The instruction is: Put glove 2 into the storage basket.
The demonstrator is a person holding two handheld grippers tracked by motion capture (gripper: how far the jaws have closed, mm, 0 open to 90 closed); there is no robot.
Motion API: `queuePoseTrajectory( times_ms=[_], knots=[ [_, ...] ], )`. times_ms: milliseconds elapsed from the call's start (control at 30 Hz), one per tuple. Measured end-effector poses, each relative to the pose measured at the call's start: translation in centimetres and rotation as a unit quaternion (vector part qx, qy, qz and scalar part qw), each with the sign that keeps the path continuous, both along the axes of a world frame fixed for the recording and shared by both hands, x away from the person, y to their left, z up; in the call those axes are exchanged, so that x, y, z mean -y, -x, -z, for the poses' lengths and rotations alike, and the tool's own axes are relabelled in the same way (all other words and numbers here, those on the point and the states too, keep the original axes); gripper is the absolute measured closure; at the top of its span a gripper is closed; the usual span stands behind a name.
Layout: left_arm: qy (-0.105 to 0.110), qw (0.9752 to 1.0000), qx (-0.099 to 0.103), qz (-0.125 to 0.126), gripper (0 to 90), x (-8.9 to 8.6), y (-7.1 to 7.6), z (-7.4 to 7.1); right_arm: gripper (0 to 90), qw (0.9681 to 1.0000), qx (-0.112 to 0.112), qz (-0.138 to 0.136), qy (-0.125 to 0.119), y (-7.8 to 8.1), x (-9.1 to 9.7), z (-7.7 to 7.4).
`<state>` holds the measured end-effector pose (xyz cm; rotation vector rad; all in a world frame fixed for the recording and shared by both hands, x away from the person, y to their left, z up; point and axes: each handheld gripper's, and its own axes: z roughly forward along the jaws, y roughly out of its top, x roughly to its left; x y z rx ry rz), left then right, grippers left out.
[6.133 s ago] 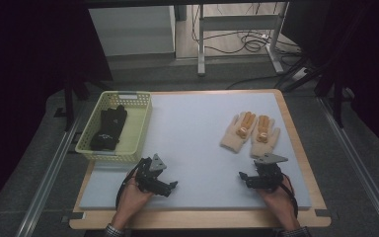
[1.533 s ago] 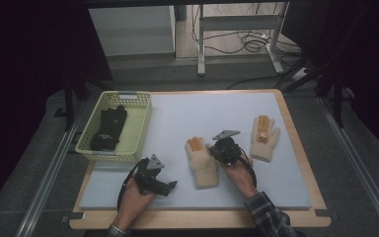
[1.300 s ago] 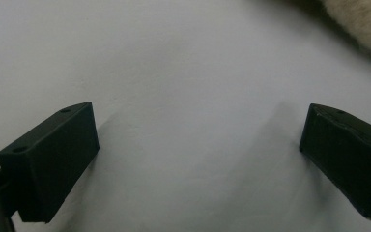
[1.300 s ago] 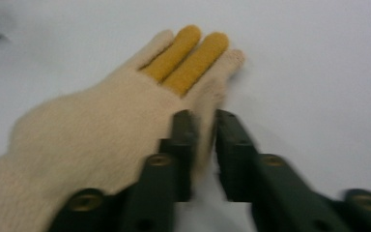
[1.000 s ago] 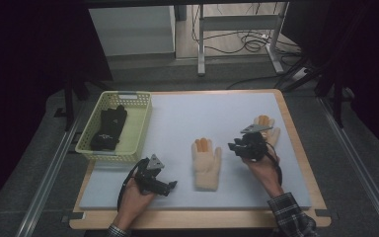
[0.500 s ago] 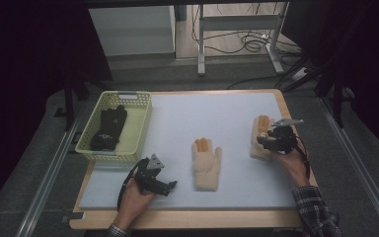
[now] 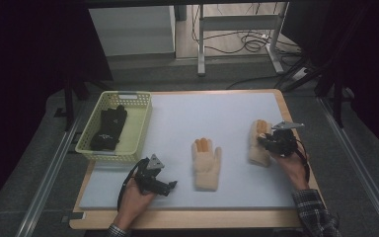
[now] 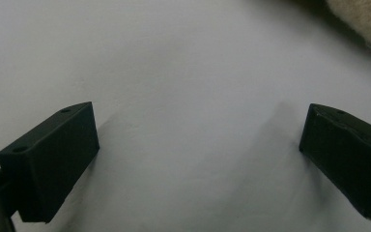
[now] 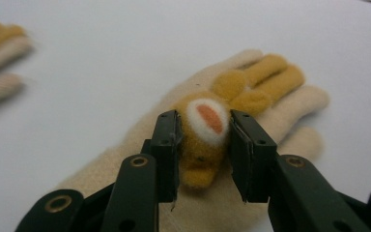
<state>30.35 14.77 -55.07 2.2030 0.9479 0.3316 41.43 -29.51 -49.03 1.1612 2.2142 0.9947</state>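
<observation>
Right gripper view: right claw (image 9: 204, 145) has just been closing, jaws now pinching the glove's (image 9: 251, 104) orange animal patch; left claw (image 8: 198, 159) gapes wide over the bare counter (image 8: 183, 72).

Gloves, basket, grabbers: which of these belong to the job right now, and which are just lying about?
In the job:
- right gripper, fingers closing on the right glove
- middle glove, just set down

Lying about:
- basket with a black glove
- left gripper, open, resting on the mat
</observation>
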Motion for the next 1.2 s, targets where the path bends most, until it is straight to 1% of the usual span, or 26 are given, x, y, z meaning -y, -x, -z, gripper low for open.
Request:
queuePoseTrajectory(
  times_ms=[33, 67, 100, 133, 167, 200, 333, 400, 467, 567, 600, 667, 700, 733, 767, 833, 900, 1000, 1067, 1133, 1167, 1200],
  knots=[
    [0.0, 1.0, 0.0, 0.0, 0.6, 0.0, 0.0, 0.0, 64.6, 1.0, 0.0, 0.0, 0.0, 0.0, 0.0, 0.0],
    [0.0, 1.0, 0.0, 0.0, 0.5, 0.0, 0.0, 0.0, 64.6, 1.0, 0.002, -0.003, -0.003, 0.3, -0.1, -0.3],
    [0.0, 1.0, 0.0, 0.0, 0.6, 0.0, 0.0, 0.0, 64.6, 0.9997, 0.006, -0.014, -0.019, 1.4, -0.8, -1.3],
    [0.0, 1.0, 0.0, 0.0, 0.6, 0.0, 0.0, 0.0, 64.6, 0.9997, 0.006, -0.014, -0.019, 1.4, -0.8, -1.3],
    [0.0, 1.0, 0.0, 0.0, 0.6, 0.0, 0.0, 0.0, 64.6, 0.9995, 0.007, -0.019, -0.023, 1.8, -1.0, -1.6],
    [0.0, 1.0, 0.0, 0.0, 0.6, 0.0, 0.0, 0.0, 64.6, 0.9992, 0.01, -0.027, -0.028, 2.4, -1.5, -2.1],
    [-0.001, 1.0, 0.001, 0.001, 0.5, 0.0, 0.0, 0.0, 64.6, 0.9978, 0.015, -0.057, -0.032, 4.4, -3.4, -3.6],
    [0.0, 1.0, 0.001, 0.0, 0.6, 0.0, 0.0, 0.0, 64.5, 0.9963, 0.014, -0.072, -0.044, 5.4, -4.4, -4.4],
    [0.0, 1.0, 0.0, 0.0, 0.5, 0.0, 0.0, 0.0, 64.5, 0.9948, 0.014, -0.088, -0.05, 6.2, -5.4, -5.0],
    [0.0, 1.0, 0.001, -0.001, 0.6, 0.0, 0.0, 0.0, 64.3, 0.9916, 0.014, -0.118, -0.051, 7.4, -7.6, -5.7],
    [0.0, 1.0, 0.001, 0.0, 0.5, 0.0, 0.0, 0.0, 64.3, 0.9906, 0.009, -0.126, -0.054, 7.7, -8.4, -5.7],
    [0.0, 1.0, 0.001, 0.0, 0.6, 0.0, 0.0, 0.0, 64.2, 0.9886, -0.001, -0.14, -0.056, 7.9, -9.8, -5.5],
    [0.0, 1.0, 0.001, 0.0, 0.6, 0.0, 0.0, 0.0, 64.1, 0.9876, -0.005, -0.147, -0.055, 7.8, -10.9, -5.2],
    [0.0, 1.0, 0.001, 0.0, 0.6, 0.0, 0.0, 0.0, 64.1, 0.9869, -0.009, -0.154, -0.047, 7.7, -12.4, -4.5],
    [0.0, 1.0, 0.001, 0.0, 0.6, 0.0, 0.0, 0.0, 64.1, 0.9869, -0.009, -0.154, -0.047, 7.7, -12.4, -4.5],
    [0.0, 1.0, 0.001, 0.0, 0.5, 0.0, 0.0, 0.0, 64.0, 0.9868, -0.014, -0.157, -0.037, 7.4, -14.1, -3.6],
    [0.0, 1.0, 0.001, -0.001, 0.6, 0.0, 0.0, 0.0, 63.8, 0.9868, -0.021, -0.159, -0.027, 7.0, -15.3, -2.6],
    [0.0, 1.0, 0.002, 0.0, 0.6, 0.0, 0.0, 0.0, 63.1, 0.9868, -0.032, -0.157, -0.023, 6.7, -16.4, -1.2],
    [0.0, 1.0, 0.001, 0.0, 0.6, 0.0, 0.0, 0.0, 61.1, 0.9876, -0.033, -0.153, -0.013, 6.7, -17.0, -0.4],
    [-0.001, 1.0, 0.001, 0.0, 0.6, 0.0, 0.0, 0.0, 55.8, 0.9872, -0.045, -0.153, -0.007, 6.6, -17.3, 0.6],
    [0.0, 1.0, 0.001, 0.0, 0.6, 0.0, 0.0, 0.0, 52.7, 0.9873, -0.046, -0.152, -0.012, 6.6, -17.4, 1.0],
    [0.0, 1.0, 0.001, 0.0, 0.6, 0.0, 0.0, 0.0, 49.7, 0.9873, -0.046, -0.152, -0.016, 6.6, -17.3, 1.1]
  ],
)
